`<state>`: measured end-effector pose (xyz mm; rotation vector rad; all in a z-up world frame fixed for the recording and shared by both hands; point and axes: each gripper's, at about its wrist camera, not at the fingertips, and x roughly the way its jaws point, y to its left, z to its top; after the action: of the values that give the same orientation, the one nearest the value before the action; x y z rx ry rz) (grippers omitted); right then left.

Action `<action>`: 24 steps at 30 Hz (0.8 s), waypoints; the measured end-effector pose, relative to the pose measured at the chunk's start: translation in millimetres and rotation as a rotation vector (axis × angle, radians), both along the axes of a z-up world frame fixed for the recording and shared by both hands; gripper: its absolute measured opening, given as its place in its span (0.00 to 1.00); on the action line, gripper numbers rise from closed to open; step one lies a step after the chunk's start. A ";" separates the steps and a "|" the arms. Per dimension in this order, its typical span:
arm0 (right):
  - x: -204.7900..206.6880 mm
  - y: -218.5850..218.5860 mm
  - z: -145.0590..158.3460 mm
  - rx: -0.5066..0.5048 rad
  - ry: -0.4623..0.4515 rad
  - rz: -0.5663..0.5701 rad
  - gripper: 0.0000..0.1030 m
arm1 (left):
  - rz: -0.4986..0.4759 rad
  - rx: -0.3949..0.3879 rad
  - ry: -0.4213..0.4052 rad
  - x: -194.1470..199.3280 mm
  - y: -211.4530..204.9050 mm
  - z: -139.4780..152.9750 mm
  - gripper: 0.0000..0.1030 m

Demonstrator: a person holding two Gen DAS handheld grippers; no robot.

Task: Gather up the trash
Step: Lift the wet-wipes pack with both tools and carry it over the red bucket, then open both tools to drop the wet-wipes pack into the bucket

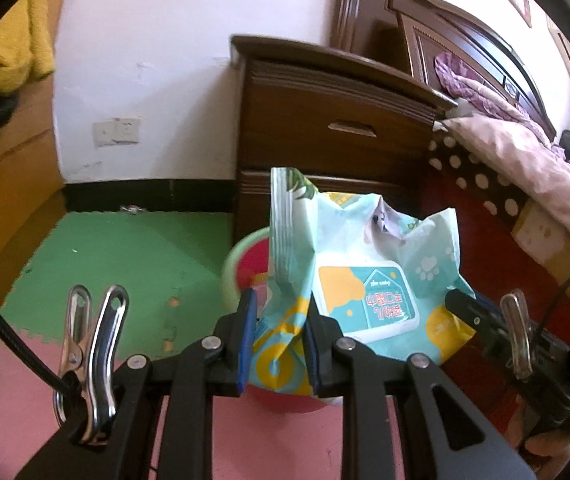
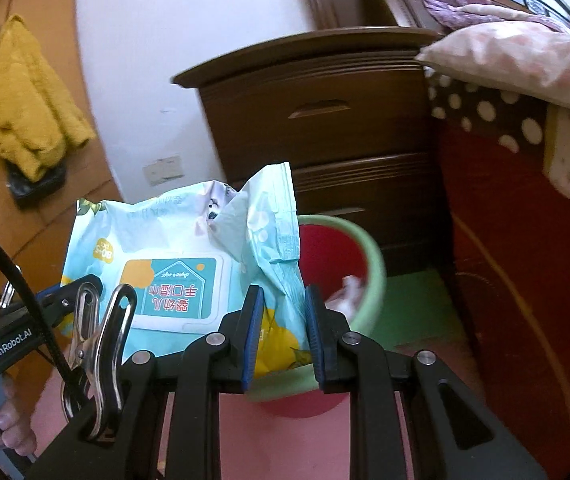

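Nearest in the left wrist view, the left gripper [image 1: 279,338] pinches one end of a crumpled wet-wipe pack [image 1: 361,280], its blue pads pressed against the folded wrapper. In the right wrist view the right gripper [image 2: 283,336] pinches the other end of the same pack [image 2: 189,264], pads closed on the bunched plastic. The pack hangs between the two grippers, clear of the floor, its printed lid flap facing the cameras.

Just behind and below the pack stands a bin [image 2: 369,280] with a pale green rim and red inside, on the foam floor mat [image 1: 125,260] near the mat's far edge, close to the foot of the dark wooden nightstand [image 1: 337,128]. Something white and crumpled, probably tissue [image 2: 347,292], lies inside it; the rest of its inside is hidden by the pack.

The step in hand looks like carrying the pack to the bin. The pack's right end already overlaps the near rim in the right wrist view, but it does not seem centred over the opening. The next move probably calls for bringing both grippers forward until the pack sits above the opening, then releasing both ends together so it drops in rather than catching on the rim.

Beyond, a bed [image 2: 525,208] with a pink quilt runs along the right.
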<state>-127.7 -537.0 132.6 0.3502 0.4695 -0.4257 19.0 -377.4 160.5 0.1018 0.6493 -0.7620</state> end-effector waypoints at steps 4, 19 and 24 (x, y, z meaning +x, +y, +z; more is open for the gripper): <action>5.9 -20.7 -7.7 -0.002 0.035 -0.036 0.22 | -0.019 0.001 0.030 14.0 -22.8 -12.7 0.21; 36.9 -38.4 -24.4 -0.016 0.073 -0.023 0.28 | -0.088 0.010 0.062 28.1 -33.1 -28.3 0.42; 35.2 -36.2 -17.1 -0.024 0.041 -0.024 0.29 | -0.050 -0.043 0.104 35.6 -9.0 -22.5 0.42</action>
<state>-92.6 -573.1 115.5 0.3249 0.5003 -0.4623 54.7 -386.3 138.0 0.0394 0.7305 -0.8330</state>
